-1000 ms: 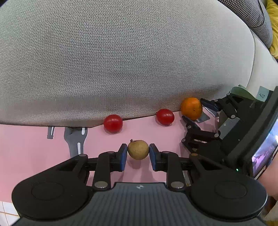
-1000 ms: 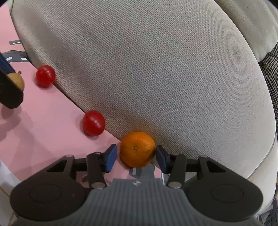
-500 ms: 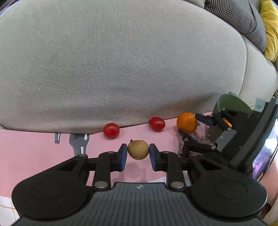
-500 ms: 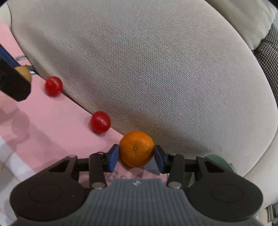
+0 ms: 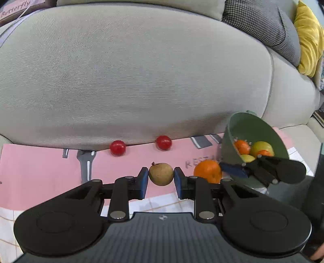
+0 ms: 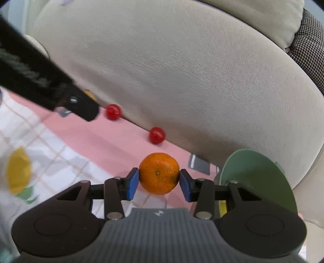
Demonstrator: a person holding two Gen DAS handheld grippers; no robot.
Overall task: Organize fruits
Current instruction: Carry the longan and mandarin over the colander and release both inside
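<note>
A large grey cushion [image 5: 131,81] filled most of both views, its lower edge resting on a pink mat [image 5: 40,172] printed with grey cutlery shapes [image 5: 86,161]. The mat lay over a white checked cloth [image 6: 50,157] with a yellow flower print, which covered the surface. At the far upper left of the left wrist view a sign with the word "Butterfly" [image 5: 15,9] showed behind the cushion.

Two red tomatoes sat on the mat right against the cushion's edge, the left tomato [image 5: 117,147] and the right tomato [image 5: 163,142], apart from each other. In front of them, the left gripper [image 5: 161,180] had its blue fingers [image 5: 143,182] clamped on a small brownish-green pear [image 5: 161,174], held above the near edge of the mat.

Just to the right, the right gripper [image 6: 159,183] had its fingers [image 6: 132,184] pressed against both sides of an orange [image 6: 159,173], held above the mat beside a green bowl [image 5: 243,125]. The bowl stood at the mat's right end and held several orange and yellow-green fruits [image 5: 253,150].

Farther right, beyond the cushion, were a houndstooth pillow [image 5: 263,22] and a yellow pillow [image 5: 309,38] on pale sofa upholstery [image 5: 291,97].
</note>
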